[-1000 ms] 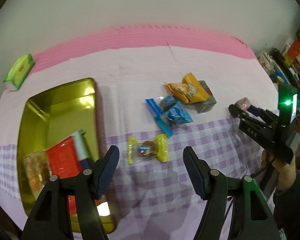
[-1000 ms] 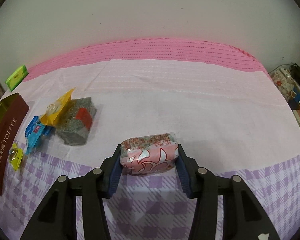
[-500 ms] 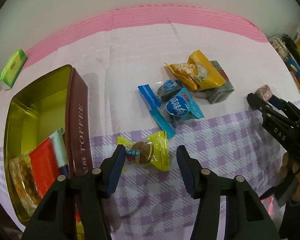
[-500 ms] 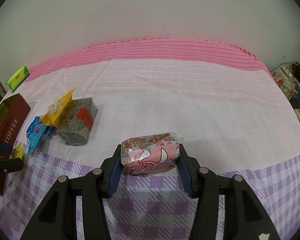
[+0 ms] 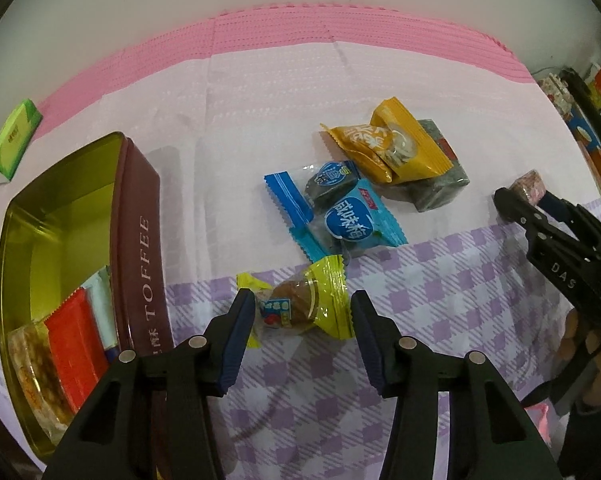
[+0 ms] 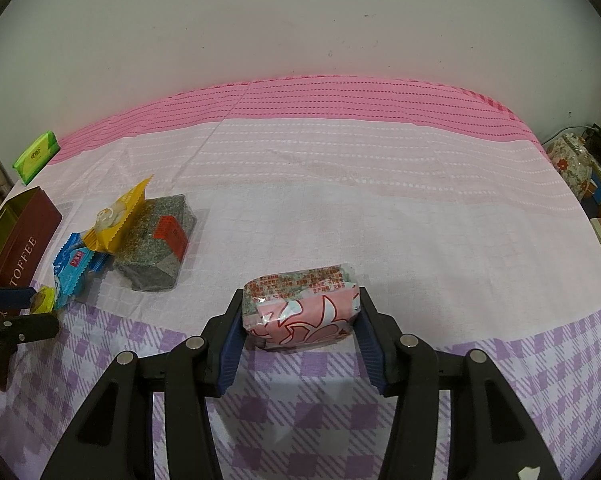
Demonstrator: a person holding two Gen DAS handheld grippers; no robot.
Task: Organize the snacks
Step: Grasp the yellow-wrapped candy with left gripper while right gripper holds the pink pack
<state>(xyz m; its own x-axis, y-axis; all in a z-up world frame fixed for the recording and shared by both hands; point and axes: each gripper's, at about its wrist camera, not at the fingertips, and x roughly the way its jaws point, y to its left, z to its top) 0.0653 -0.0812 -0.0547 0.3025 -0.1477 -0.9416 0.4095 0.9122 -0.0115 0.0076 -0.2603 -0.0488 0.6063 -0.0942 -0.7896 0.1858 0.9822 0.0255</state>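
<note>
Compared with a second ago, the left gripper is seen lower and nearer the cloth, its jaws narrowed from a wide spread to a close bracket around the yellow-wrapped snack, which lies on the checked purple band of the tablecloth; the left pad appears to touch the wrapper's end, while whether the right pad presses cannot be told. The right gripper is found where it was — clamped on the pink-and-white packet, both pads against its ends, the packet resting on the cloth at the edge of the purple checks. To the left, the open toffee tin is seen with a red packet and a clear-wrapped snack inside. Beyond the yellow snack, just beside it, two blue-wrapped sweets are overlapped, and further back two orange packets are laid over a grey block — nothing is placed between the left jaws and the tin. A small green packet is left far off at the cloth's corner.
</note>
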